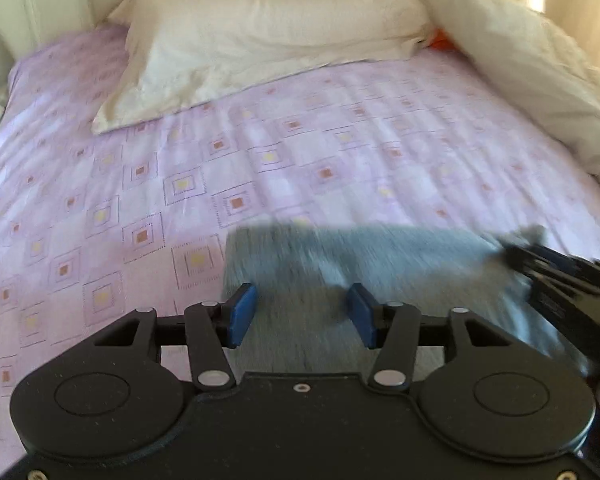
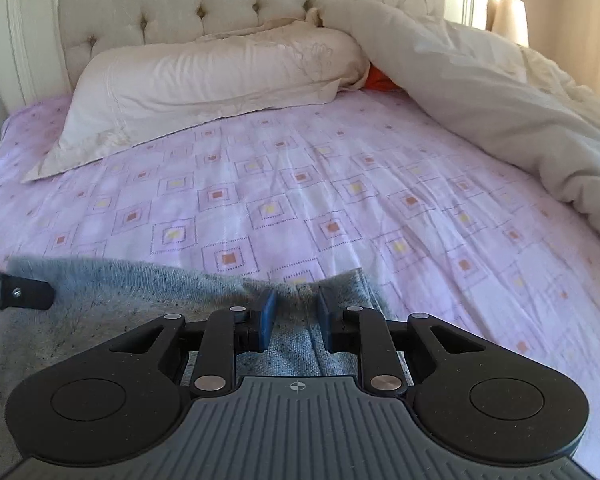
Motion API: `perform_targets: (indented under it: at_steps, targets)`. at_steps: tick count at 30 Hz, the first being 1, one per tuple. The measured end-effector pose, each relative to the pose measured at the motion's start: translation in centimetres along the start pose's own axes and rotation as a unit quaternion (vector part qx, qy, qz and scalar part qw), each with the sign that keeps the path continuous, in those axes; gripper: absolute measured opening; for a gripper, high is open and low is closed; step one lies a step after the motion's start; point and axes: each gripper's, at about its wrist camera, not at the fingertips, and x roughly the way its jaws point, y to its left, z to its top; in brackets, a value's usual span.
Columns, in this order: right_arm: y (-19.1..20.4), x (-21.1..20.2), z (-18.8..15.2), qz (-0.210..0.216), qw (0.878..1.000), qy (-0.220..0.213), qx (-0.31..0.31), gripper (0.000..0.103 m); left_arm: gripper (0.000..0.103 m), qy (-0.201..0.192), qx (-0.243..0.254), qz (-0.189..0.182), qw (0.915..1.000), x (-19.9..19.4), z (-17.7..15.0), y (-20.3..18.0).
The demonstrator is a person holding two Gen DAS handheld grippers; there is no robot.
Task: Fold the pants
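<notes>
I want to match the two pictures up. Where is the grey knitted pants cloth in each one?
Left wrist view: the grey knitted pants cloth lies low and right of centre on the bed, blurred.
Right wrist view: it lies along the bottom left and centre.
Shared landmark: the big cream pillow at the head of the bed, upper middle in both.
</notes>
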Motion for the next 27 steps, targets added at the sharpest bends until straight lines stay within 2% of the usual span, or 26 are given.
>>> perform_targets:
  at_steps: [4, 5, 7, 10, 14, 16, 18, 20, 23, 27]
  targets:
    - [0.0, 0.8, -0.1, 0.003, 1.000, -0.009, 0.001, 0.023, 0.068, 0.025, -0.066, -0.021, 0.9973, 2.8, 1.2, 2.9]
    - [0.0, 1.0, -0.2, 0.004, 1.000, -0.010, -0.001, 0.023, 0.069, 0.027, -0.070, -0.025, 0.9969, 3.3, 1.3, 3.2]
    - [-0.3, 1.1, -0.1, 0.011, 1.000, -0.011, 0.007, 0.023, 0.080, 0.026, -0.061, -0.024, 0.9975, 3.9, 1.2, 3.4]
    - [-1.3, 1.2, 0.1, 0.028, 0.999, -0.011, 0.031, 0.023, 0.083, 0.022, -0.072, -0.038, 0.9965, 4.5, 0.5, 4.1]
    - [-2.5, 0.4, 0.2, 0.056, 0.997, -0.019, 0.052, 0.023, 0.080, 0.019, -0.079, -0.039, 0.9959, 4.1, 0.6, 4.3]
    - [-2.9, -1.1, 0.5, 0.066, 0.996, -0.034, 0.053, 0.023, 0.069, 0.013, -0.084, -0.042, 0.9955, 2.8, 0.8, 4.1]
    - [-2.7, -2.9, 0.7, 0.063, 0.996, -0.055, 0.036, 0.023, 0.066, 0.000, -0.078, -0.033, 0.9964, 0.8, 0.5, 3.7]
    - [-2.3, -4.9, 0.8, 0.071, 0.996, -0.058, 0.019, 0.023, 0.066, -0.020, -0.055, -0.021, 0.9981, -1.5, -0.4, 3.1]
    - [-1.5, -7.0, -0.3, 0.087, 0.996, -0.031, 0.004, 0.023, 0.066, -0.025, -0.017, -0.028, 0.9992, -4.5, -3.0, 1.5]
    - [-0.5, -7.4, -3.0, 0.059, 0.997, 0.053, -0.015, 0.023, 0.067, 0.015, 0.024, -0.029, 0.9992, -5.1, -7.4, -0.5]
